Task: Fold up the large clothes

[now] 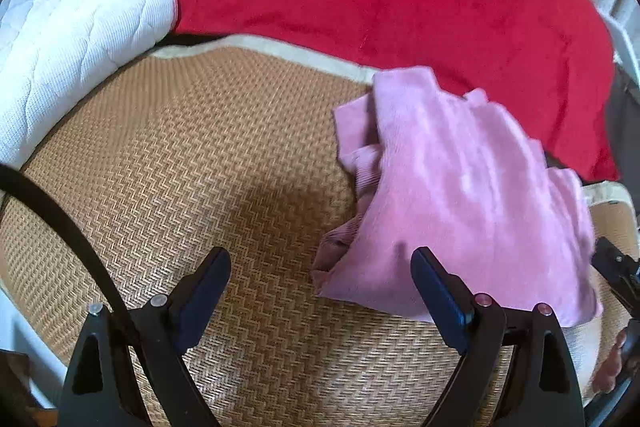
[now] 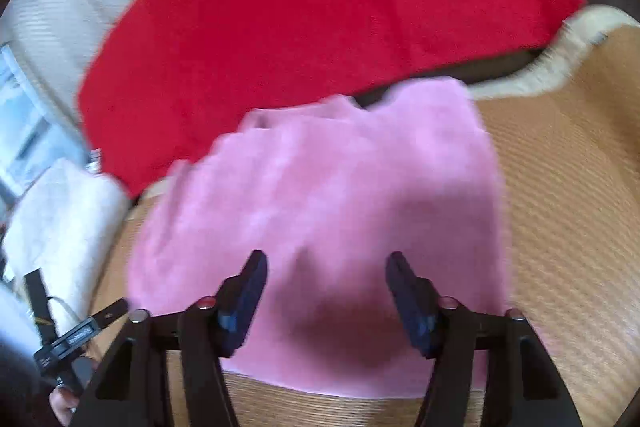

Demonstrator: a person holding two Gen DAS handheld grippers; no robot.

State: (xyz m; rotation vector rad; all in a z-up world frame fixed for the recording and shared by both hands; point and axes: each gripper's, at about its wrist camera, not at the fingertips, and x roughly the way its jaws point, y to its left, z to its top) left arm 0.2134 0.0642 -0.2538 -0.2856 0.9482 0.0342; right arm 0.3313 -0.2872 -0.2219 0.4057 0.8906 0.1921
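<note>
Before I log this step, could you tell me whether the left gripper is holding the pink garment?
No, the left gripper stands open over the woven mat, gripping nothing, beside the pink garment.

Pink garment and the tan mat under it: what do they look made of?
Pink garment: soft knit, probably fleecy or brushed, matte; ribbed cuff and a fuzzy surface show in the left wrist view. Tan mat: woven rattan or bamboo-like fibre, judging by its herringbone weave and slight sheen, with a cream fabric border; exact fibre unclear.
</note>
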